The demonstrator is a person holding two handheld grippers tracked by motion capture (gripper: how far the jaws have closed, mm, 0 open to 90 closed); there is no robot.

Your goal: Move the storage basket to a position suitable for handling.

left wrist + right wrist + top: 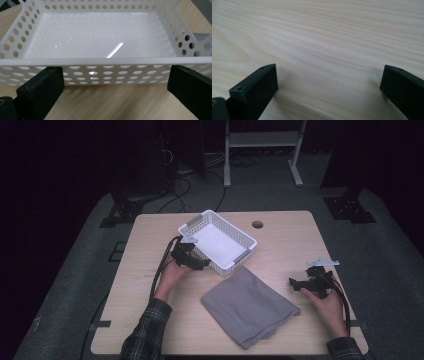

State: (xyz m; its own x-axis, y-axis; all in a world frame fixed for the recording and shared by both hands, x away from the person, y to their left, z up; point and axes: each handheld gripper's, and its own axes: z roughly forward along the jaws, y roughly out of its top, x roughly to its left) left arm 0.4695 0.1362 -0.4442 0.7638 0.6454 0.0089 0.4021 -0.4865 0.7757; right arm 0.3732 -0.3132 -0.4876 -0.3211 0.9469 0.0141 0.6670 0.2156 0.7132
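Left gripper point(200, 264) sits at the near wall of the white perforated plastic basket point(218, 241), jaws spread wide, gripping nothing. Right gripper point(296, 283) hovers low over the light wood tabletop point(280, 235), jaws also apart. Folded grey cloth point(248, 305) lies flat between both, just beside the basket.

High view: I can't read the left gripper point(192, 260) jaw gap; too small and dark against the basket point(218, 240) side wall. Same for the right gripper point(300, 285) near the surface's right edge. Both of the person's forearms are cut off by the bottom edge. Left gripper view: the basket's far corners run out of the top edge; both jaws are cropped at the bottom. Dark room behind the surface point(280, 240): contents unreadable.
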